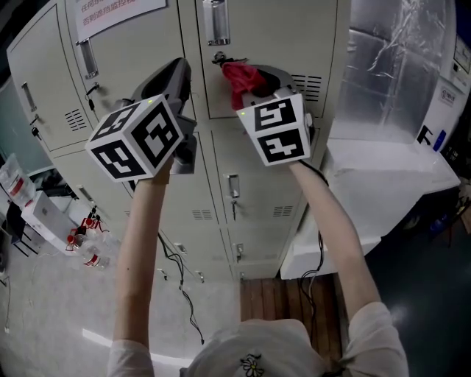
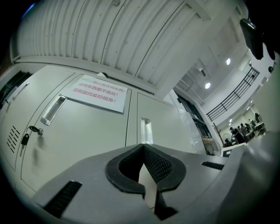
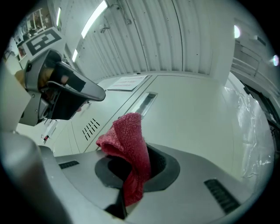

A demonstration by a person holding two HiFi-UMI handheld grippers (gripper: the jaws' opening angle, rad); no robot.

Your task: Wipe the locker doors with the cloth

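Observation:
A bank of beige locker doors (image 1: 272, 44) fills the head view. My right gripper (image 1: 255, 79) is raised close to an upper door, shut on a red cloth (image 1: 239, 76) that bunches out past its tips near the door's lock. In the right gripper view the red cloth (image 3: 127, 144) hangs between the jaws of my right gripper (image 3: 132, 154), in front of a locker door (image 3: 188, 118). My left gripper (image 1: 179, 71) is raised beside it to the left, shut with nothing in it. In the left gripper view my left gripper (image 2: 143, 151) points at a locker door (image 2: 87, 131).
A paper sign (image 2: 98, 92) with red print hangs on the upper left locker. Recessed handles (image 1: 217, 22) and keyed locks sit on the doors. A white counter under plastic sheeting (image 1: 390, 177) stands right. Cables (image 1: 180, 280), bottles (image 1: 85, 247) and a wooden pallet (image 1: 294, 294) lie below.

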